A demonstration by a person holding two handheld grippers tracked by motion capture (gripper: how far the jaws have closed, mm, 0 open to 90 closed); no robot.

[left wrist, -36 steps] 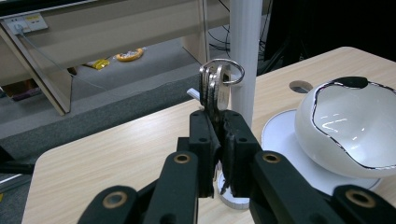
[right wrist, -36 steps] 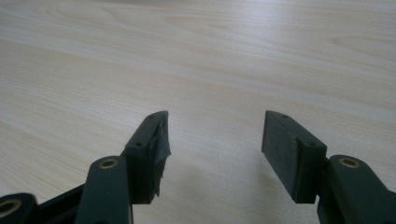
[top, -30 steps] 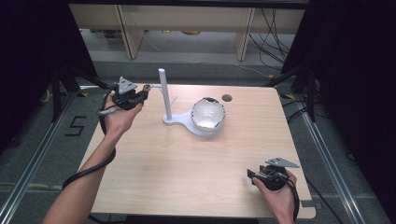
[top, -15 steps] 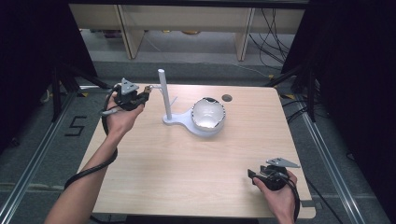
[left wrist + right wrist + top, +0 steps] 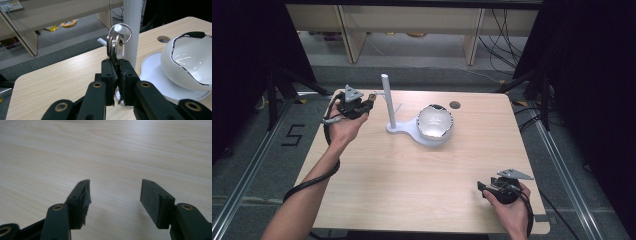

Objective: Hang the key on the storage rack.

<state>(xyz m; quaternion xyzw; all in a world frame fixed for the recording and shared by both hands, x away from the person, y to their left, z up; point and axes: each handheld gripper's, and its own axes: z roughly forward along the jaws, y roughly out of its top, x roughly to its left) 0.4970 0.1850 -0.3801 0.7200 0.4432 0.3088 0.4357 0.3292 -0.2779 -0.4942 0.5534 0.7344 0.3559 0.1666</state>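
I have a small bunch of keys (image 5: 115,48) on a shiny ring (image 5: 120,30). They stand up between the two black jaws of my left gripper (image 5: 117,65), and the jaws are squeezed tight on them. From above, my left gripper (image 5: 371,98) is up over the far left part of the table (image 5: 387,175), with the keys (image 5: 372,96) poking out toward the white post (image 5: 388,100).

The post (image 5: 133,30) is tall and straight, and it is just behind the keys. I cannot tell if the keys touch it. A thin white peg (image 5: 101,40) sticks out from the post, beside the keys.

The post stands on a flat white base (image 5: 404,128). On the same base sits a round white bowl (image 5: 435,122) with a wavy dark rim. The bowl (image 5: 188,62) is shiny inside. A little round hole (image 5: 455,105) is in the table behind the bowl.

My right gripper (image 5: 482,186) is far from all that, low at the near right corner of the table. Its jaws are wide apart, with nothing between them, just light wood (image 5: 107,152) under them. My right hand (image 5: 509,210) holds it there.
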